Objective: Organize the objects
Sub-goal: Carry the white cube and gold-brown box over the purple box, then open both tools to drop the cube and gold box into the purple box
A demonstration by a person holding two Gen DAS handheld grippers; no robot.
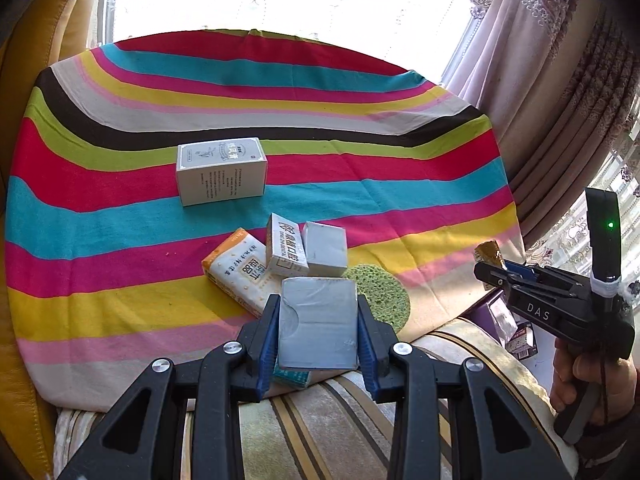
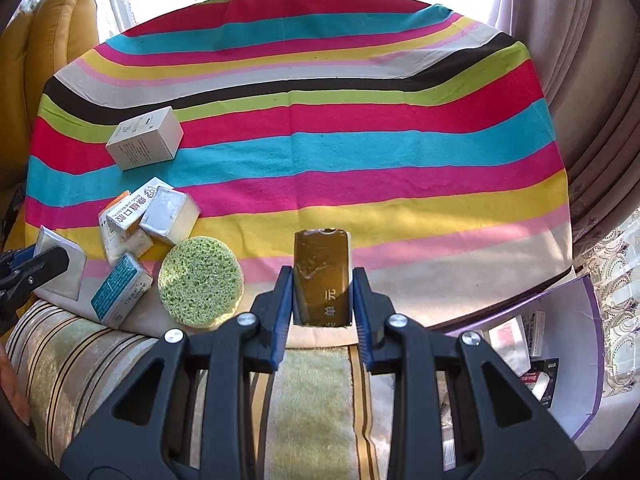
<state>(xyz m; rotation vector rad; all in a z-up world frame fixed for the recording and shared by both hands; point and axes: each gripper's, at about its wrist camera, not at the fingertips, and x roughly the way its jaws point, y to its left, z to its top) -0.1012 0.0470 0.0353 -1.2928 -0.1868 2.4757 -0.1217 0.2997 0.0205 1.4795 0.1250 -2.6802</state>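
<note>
Left wrist view: left gripper (image 1: 318, 326) clamped on flat grey foil-wrapped rectangular packet (image 1: 318, 326), blue finger pads (image 1: 267, 344) pressed to its two long edges, long axis pointing forward along the fingers, held above the near edge of the striped multicolour cloth (image 1: 360, 92). Just beyond the packet: round green porous sponge (image 1: 382, 290), smaller grey foil block (image 1: 325, 250), white printed carton (image 1: 285, 248) leaning against it, orange-and-white tissue pack (image 1: 236, 270); farther back and apart, larger white box (image 1: 221, 170).

Right wrist view: right gripper (image 2: 322, 280) closed on olive-gold glossy rectangular packet (image 2: 322, 276), upright between the blue pads (image 2: 283, 300), long axis likewise along the fingers. Off to its lower right, close by, open purple-rimmed cardboard box (image 2: 588, 292) with small packages already inside.

Judged: box lies rightward of both grippers, right hand clearly nearer, so gold packet probably first in; grey packet well left of it, needing a long carry across. Teal-and-white small carton (image 2: 120, 290) and the sponge not yet collected.
</note>
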